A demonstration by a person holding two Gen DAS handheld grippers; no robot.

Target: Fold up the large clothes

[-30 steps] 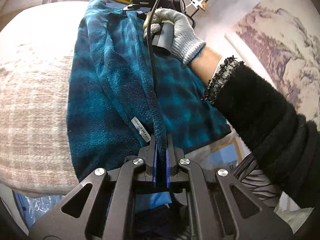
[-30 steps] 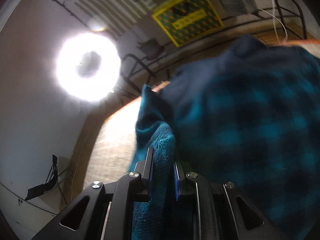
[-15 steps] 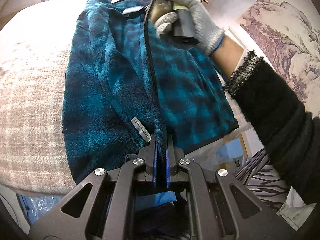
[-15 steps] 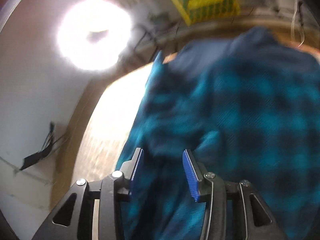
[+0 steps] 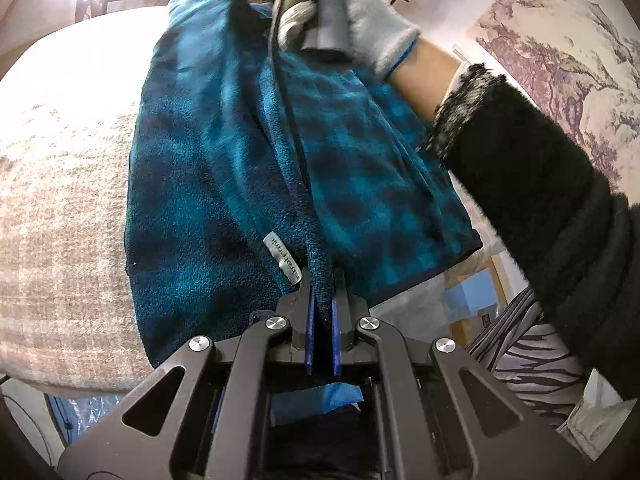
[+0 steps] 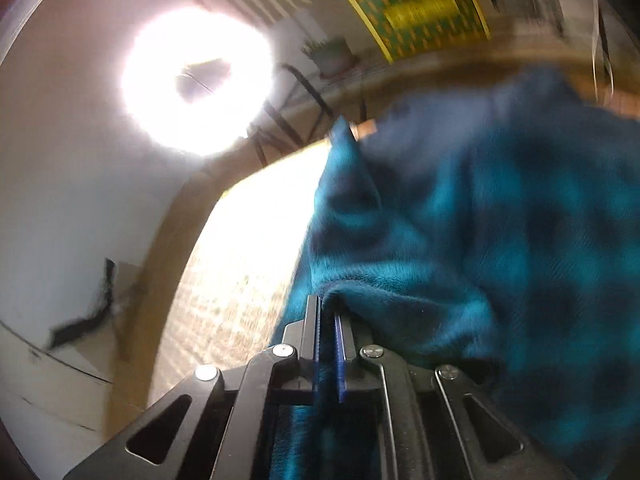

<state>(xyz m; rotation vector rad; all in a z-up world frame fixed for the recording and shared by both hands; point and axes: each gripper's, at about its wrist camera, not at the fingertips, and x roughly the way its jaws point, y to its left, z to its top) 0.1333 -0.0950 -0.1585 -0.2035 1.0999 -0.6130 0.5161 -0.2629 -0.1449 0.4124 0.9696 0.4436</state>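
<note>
A teal and dark blue checked fleece garment (image 5: 224, 152) lies folded lengthwise on a beige woven surface (image 5: 60, 200). My left gripper (image 5: 322, 280) is shut on its near hem, next to a grey label (image 5: 282, 258). In the right wrist view the right gripper (image 6: 328, 312) has its jaws closing, the pads pinching a raised fold of the fleece (image 6: 460, 248) at the garment's far end. A gloved hand (image 5: 352, 12) holds that gripper at the top of the left wrist view, where its fingertips are blurred.
A black sleeve (image 5: 540, 208) reaches across the right side above the garment's right edge. A bright ring light (image 6: 196, 84) and a yellow patterned panel (image 6: 416, 8) stand beyond the far end. The beige surface extends to the left of the garment.
The right gripper let go of the fleece edge, opened wide half a second ago, then shut again on a fold. The gloved hand moved toward the far end. The left gripper kept its grip.
</note>
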